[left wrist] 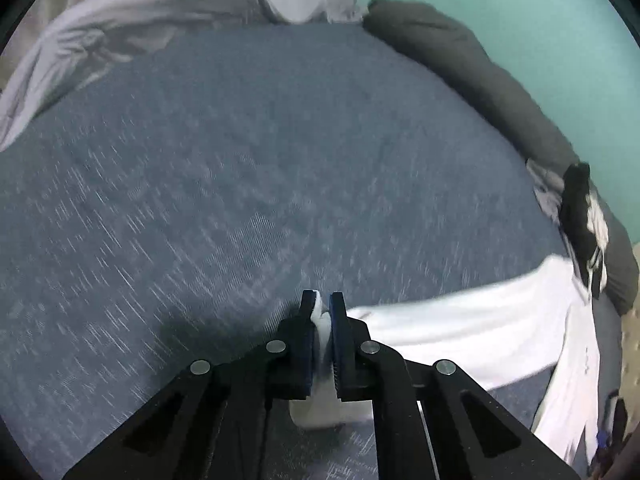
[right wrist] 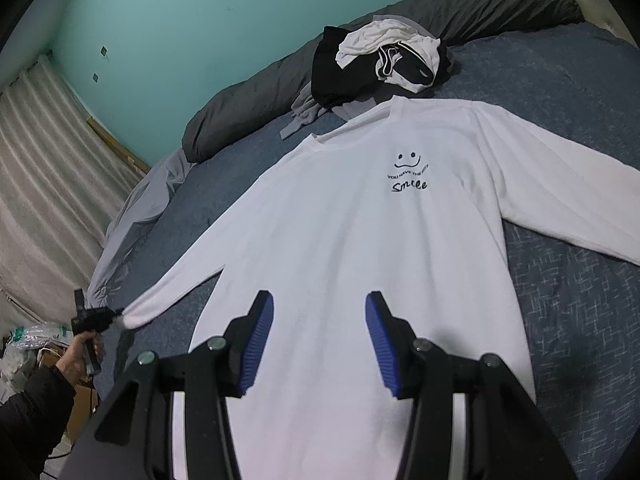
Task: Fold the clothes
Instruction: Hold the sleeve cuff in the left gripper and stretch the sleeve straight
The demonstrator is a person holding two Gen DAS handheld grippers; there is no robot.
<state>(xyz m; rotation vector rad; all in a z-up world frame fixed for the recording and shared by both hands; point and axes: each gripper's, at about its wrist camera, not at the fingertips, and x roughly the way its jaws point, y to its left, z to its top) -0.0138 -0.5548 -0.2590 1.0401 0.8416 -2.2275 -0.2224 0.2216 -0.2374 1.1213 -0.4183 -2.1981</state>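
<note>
Between your left gripper [left wrist: 322, 300]'s ribbed blue pads was soft white cloth — the matt knit cuff of the shirt [right wrist: 340, 232]. Beyond your fingers [right wrist: 260, 336] lay the bedspread [left wrist: 240, 180], a coarse blue weave. The arms looked matt black plastic — their rivets shiny metal.

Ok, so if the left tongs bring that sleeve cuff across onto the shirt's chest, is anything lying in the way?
Nothing visible. The left tongs are shut on the sleeve cuff, and the white shirt lies flat and bare. The clothes pile sits beyond the collar; the open right tongs hover above the hem.
</note>
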